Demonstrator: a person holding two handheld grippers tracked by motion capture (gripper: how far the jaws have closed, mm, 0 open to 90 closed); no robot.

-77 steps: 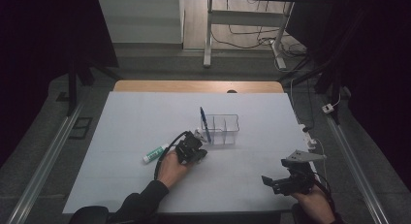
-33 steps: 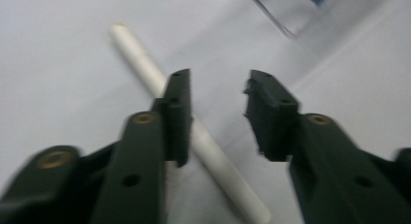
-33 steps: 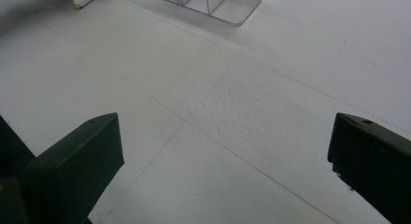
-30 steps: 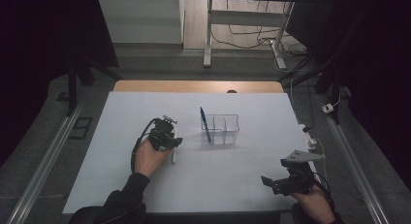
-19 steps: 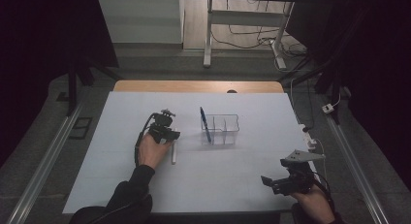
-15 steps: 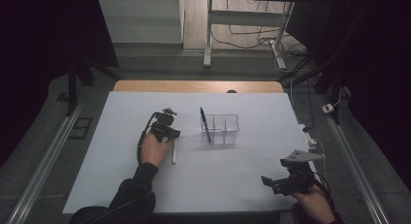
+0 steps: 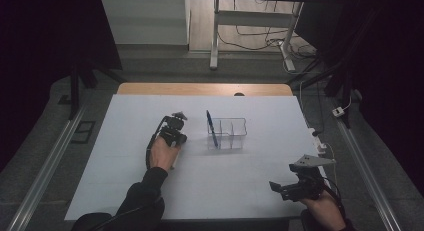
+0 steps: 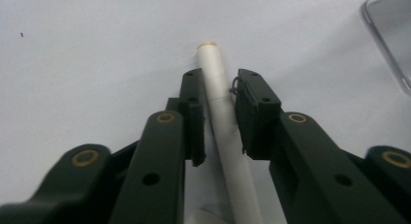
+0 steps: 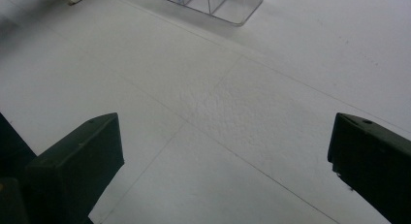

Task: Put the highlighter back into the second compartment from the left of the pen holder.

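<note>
A white table (image 7: pixel 250 181) stands in a dark room. We see a clear plastic organizer (image 7: pixel 227 133) with a blue pen (image 7: pixel 212 129) in it. Our right gripper (image 9: pixel 225 170) rests wide apart. Our left gripper (image 8: pixel 217 105) has just been closing around a white marker (image 8: pixel 220 103) lying on the table; gaps remain, so an off-centre squeeze could roll it away.

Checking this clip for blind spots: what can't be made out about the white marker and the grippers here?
- White marker: lower end cut off by the left gripper view's bottom edge; whether the left gripper pads press it is unclear.
- High view: the person's left hand covers most of the marker.
- Blue pen in the clear organizer: too small for detail.
</note>
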